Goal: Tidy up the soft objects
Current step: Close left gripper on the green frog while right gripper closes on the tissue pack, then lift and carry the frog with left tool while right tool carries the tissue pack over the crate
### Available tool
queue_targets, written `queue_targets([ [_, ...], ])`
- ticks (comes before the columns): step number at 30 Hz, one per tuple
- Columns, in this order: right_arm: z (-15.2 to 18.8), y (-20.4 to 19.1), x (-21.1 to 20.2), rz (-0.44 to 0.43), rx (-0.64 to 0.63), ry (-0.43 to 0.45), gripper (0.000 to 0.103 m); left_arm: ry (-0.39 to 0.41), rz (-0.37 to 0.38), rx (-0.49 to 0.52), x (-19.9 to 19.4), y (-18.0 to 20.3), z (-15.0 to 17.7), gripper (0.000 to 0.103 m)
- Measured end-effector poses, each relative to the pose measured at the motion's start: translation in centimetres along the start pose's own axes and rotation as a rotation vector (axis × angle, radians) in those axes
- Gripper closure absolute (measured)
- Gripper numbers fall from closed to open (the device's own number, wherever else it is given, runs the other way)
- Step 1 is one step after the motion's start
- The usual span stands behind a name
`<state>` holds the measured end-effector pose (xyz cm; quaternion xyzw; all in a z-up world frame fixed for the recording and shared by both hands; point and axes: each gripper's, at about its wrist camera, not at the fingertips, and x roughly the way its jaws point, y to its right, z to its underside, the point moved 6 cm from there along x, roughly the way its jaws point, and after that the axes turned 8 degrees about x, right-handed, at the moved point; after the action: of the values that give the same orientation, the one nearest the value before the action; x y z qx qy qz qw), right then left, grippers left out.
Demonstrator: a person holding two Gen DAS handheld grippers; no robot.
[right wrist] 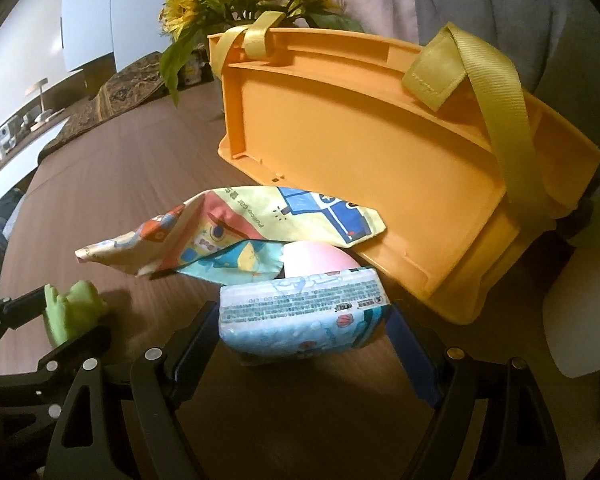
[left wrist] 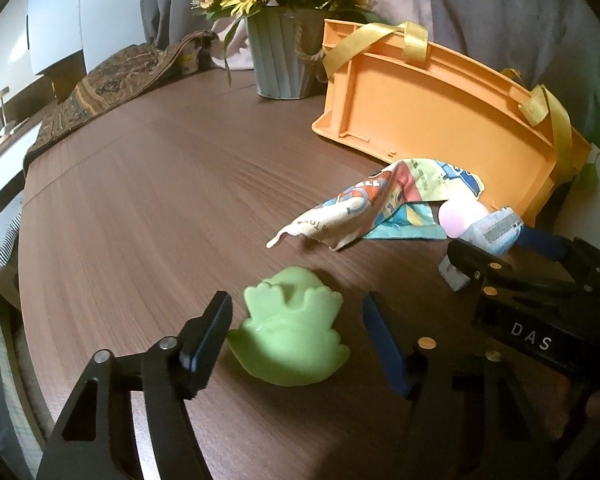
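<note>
Left wrist view, items as you have them:

1. Your left gripper (left wrist: 296, 344): jaws spread, one on each side of the frog (left wrist: 292, 336), a soft green toy lying on the table (left wrist: 140, 208) toward its near edge. Pads are close to it, but no pressing shows.
2. Cloth (left wrist: 364, 208): printed, crumpled, lying right of centre, just before the bin (left wrist: 432, 100).
3. Bin: orange, tipped on its side with its underside facing you, yellow straps (left wrist: 416, 40) looped over it, at the far right of the table.
4. Pink ball (left wrist: 460, 216): touching the cloth's right end, beside the pack (left wrist: 496, 232).
5. Vase (left wrist: 284, 60): pale, ribbed, holding sunflowers, at the far edge, left of the bin.
6. Patterned runner (left wrist: 112, 80): along the far left edge.

Right wrist view:

7. Your right gripper (right wrist: 304, 320): jaws wide, the pale blue tissue pack (right wrist: 300, 312) between them (whether the pads touch it you cannot tell from here). The pack sits on the table, just in front of the ball (right wrist: 320, 258) and cloth (right wrist: 236, 232), with the bin (right wrist: 360, 140) behind.
8. Frog (right wrist: 74, 308): seen at the left, between the other gripper's (right wrist: 56, 320) fingers.
</note>
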<state>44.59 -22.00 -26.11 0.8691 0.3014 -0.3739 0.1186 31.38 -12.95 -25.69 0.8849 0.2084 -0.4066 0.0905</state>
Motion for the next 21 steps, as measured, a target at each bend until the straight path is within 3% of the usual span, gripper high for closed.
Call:
queue_targets([
  [4, 0.0, 0.0, -0.2, 0.008, 0.018, 0.007, 0.029, -0.003, 0.005, -0.003, 0.0, -0.3, 0.0, 0.05],
  [12, 0.6, -0.4, -1.4, 0.029, 0.043, 0.015, 0.03, -0.007, 0.034, 0.004, -0.4, -0.6, 0.3, 0.051],
  [21, 1.2, -0.9, -3.8, 0.043, 0.105, 0.032, 0.03, 0.043, 0.059, 0.059, -2.9, -0.8, -0.6, 0.051],
])
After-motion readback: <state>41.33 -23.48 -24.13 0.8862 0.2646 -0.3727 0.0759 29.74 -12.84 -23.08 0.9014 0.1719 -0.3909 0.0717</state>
